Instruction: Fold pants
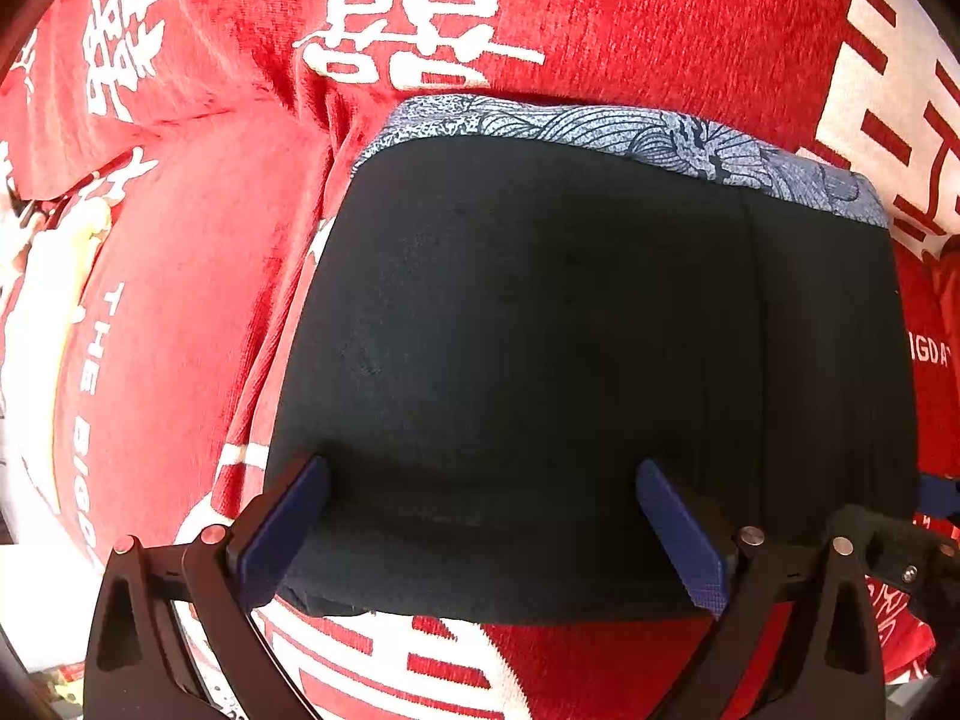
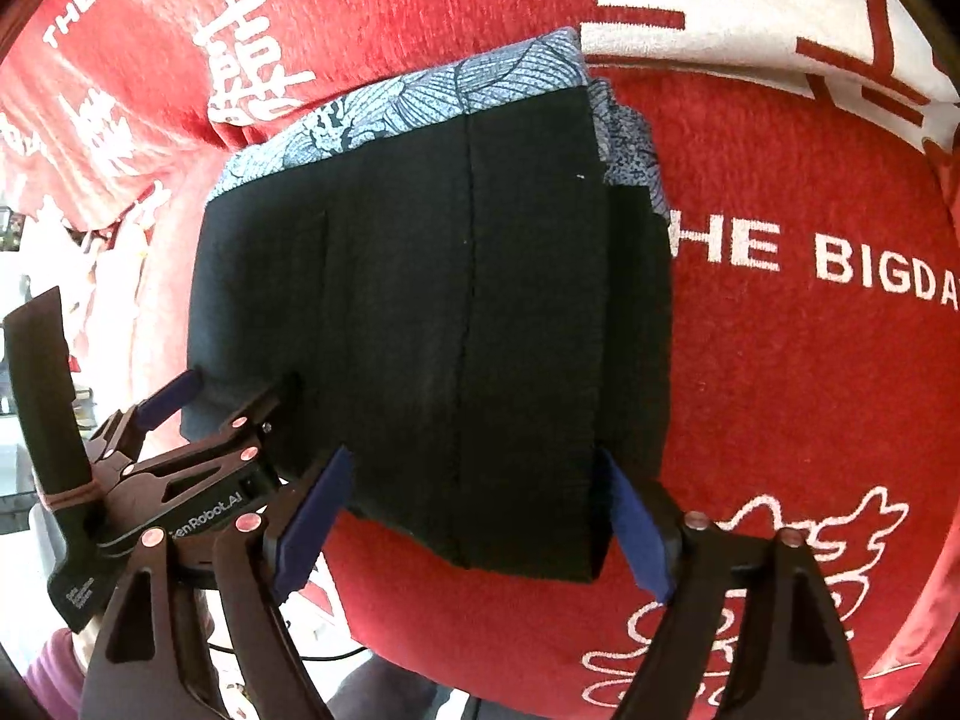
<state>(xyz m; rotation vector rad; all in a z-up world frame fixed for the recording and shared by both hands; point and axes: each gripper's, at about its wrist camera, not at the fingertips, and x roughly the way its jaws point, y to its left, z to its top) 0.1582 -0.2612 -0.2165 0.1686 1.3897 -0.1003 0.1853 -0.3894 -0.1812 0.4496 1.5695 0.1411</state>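
Note:
The black pants [image 1: 540, 360] lie folded into a compact rectangle on a red cloth, with a blue-grey patterned lining [image 1: 600, 126] showing along the far edge. In the right wrist view the pants [image 2: 432, 312] show a centre seam and the same lining [image 2: 420, 96] at the top. My left gripper [image 1: 480, 516] is open, its blue pads [image 1: 288, 528] straddling the near edge of the fold. My right gripper [image 2: 474, 516] is open, its pads [image 2: 636, 534] either side of the near edge. The left gripper [image 2: 174, 420] also shows at the fold's left corner.
A red cloth [image 1: 660, 12] with white Chinese characters and lettering covers the surface under the pants, also in the right wrist view [image 2: 810, 360]. A white area [image 1: 36, 300] lies beyond its left side. A purple sleeve [image 2: 54, 666] shows at bottom left.

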